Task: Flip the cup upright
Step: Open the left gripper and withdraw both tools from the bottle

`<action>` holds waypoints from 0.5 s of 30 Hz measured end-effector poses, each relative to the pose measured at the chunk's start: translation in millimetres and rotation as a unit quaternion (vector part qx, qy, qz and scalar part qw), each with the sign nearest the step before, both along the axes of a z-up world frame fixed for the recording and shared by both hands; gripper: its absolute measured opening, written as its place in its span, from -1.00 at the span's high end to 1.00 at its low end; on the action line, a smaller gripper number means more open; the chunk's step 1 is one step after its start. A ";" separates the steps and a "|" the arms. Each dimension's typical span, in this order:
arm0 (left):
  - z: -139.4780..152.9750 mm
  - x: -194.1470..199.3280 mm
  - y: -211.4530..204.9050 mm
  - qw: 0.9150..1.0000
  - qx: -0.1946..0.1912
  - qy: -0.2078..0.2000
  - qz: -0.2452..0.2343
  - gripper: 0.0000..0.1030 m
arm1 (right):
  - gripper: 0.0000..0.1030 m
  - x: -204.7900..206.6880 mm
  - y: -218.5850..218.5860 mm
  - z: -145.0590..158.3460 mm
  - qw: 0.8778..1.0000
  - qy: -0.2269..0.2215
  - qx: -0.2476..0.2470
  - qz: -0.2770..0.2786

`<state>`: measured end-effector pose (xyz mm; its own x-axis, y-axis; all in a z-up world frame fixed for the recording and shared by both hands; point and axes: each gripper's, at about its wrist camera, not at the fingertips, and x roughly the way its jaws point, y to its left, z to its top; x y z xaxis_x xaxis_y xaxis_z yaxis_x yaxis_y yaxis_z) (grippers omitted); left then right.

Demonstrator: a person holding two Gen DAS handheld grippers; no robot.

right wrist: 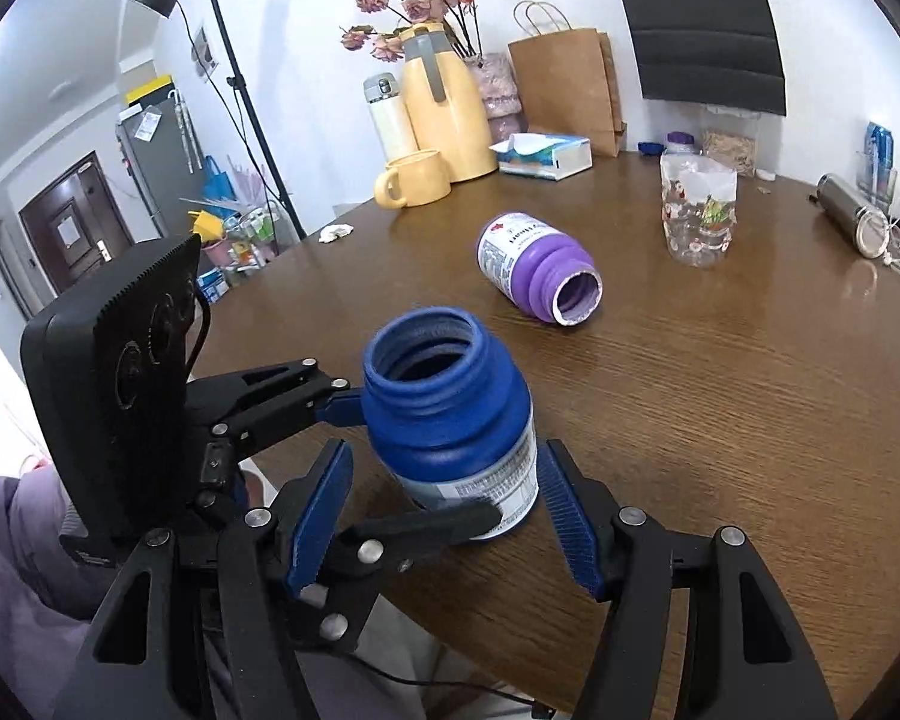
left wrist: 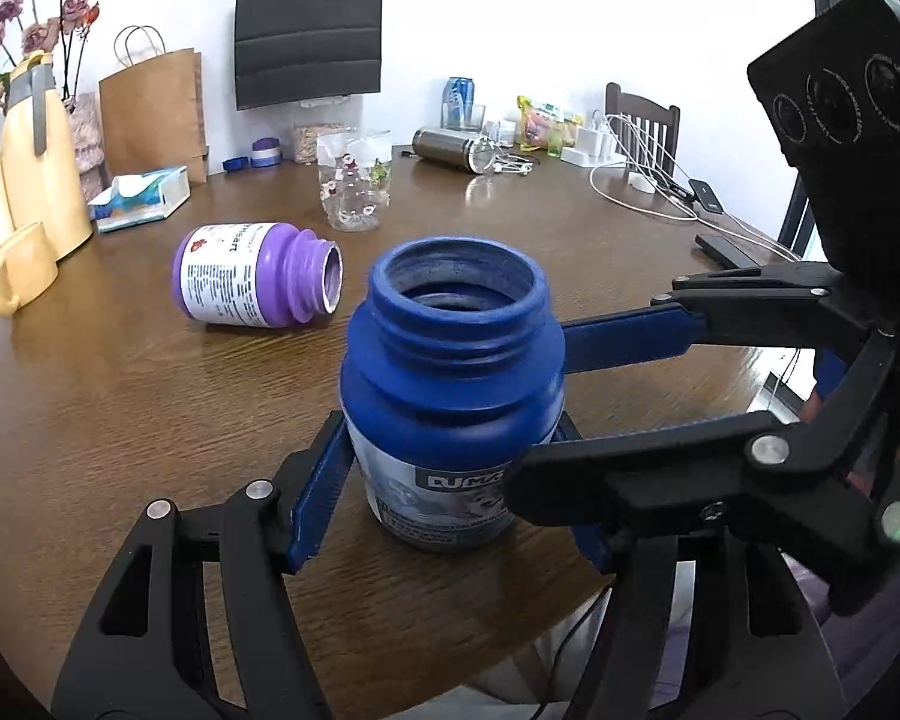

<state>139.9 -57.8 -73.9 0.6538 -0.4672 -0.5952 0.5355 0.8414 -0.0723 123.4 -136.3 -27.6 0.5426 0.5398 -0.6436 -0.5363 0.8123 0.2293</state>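
Observation:
A blue wide-mouthed jar, the cup [left wrist: 450, 372] [right wrist: 450, 396], stands mouth up on the brown table [left wrist: 150, 420] near its front edge. My left gripper [left wrist: 450, 426] reaches it from the front, and both blue pads [left wrist: 321, 480] press its sides low down, so it is shut on the jar. The right gripper [right wrist: 444, 450] straddles the same jar; its left pad [right wrist: 324, 510] stands a little off the jar wall, so it is open. In the left wrist view the right gripper [left wrist: 543, 408] comes in from the right, one finger behind the jar and one in front.
A purple jar [left wrist: 252, 282] [right wrist: 534, 267] lies on its side just beyond. Farther back stand a clear printed glass [left wrist: 354, 180], a tissue box [left wrist: 141, 198], a yellow mug [left wrist: 15, 276], a yellow jug [left wrist: 42, 150], a paper bag and a steel flask [left wrist: 456, 147]. Cables trail at the right.

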 end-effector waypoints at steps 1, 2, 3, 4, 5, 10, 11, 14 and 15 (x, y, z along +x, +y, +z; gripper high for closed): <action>1.8 -2.3 1.2 1.000 -0.003 0.000 0.000 -0.37 | -0.34 -1.4 -0.9 2.8 1.000 -0.007 -0.003 -0.010; 4.6 -5.3 2.5 1.000 -0.005 -0.004 0.004 -0.53 | -0.34 -2.7 -1.9 5.5 1.000 -0.011 -0.006 -0.016; 8.1 -8.0 3.9 1.000 -0.006 -0.007 0.009 -0.62 | -0.40 -5.4 -3.4 9.5 1.000 -0.015 -0.010 -0.024; 12.4 -10.8 4.8 1.000 -0.004 -0.007 0.016 -0.75 | -0.57 -7.4 -5.6 13.2 0.999 -0.019 -0.012 -0.035; 16.2 -13.8 6.2 1.000 -0.004 -0.005 0.019 -0.76 | -0.62 -11.3 -10.1 18.9 0.998 -0.025 -0.013 -0.050; 52.4 -40.5 21.6 0.998 -0.009 -0.008 0.068 -1.00 | -0.64 -32.3 -35.6 49.3 0.995 -0.043 0.011 -0.092; 58.9 -46.5 25.4 0.997 -0.012 -0.011 0.081 -1.00 | -0.65 -36.7 -41.9 57.1 0.993 -0.047 0.010 -0.107; 82.9 -65.0 40.5 0.992 -0.015 -0.022 0.126 -1.00 | -0.65 -44.9 -52.3 76.0 0.988 -0.050 -0.003 -0.144; 90.9 -71.3 46.6 0.989 -0.015 -0.021 0.145 -1.00 | -0.65 -47.8 -54.1 81.3 0.987 -0.050 -0.007 -0.155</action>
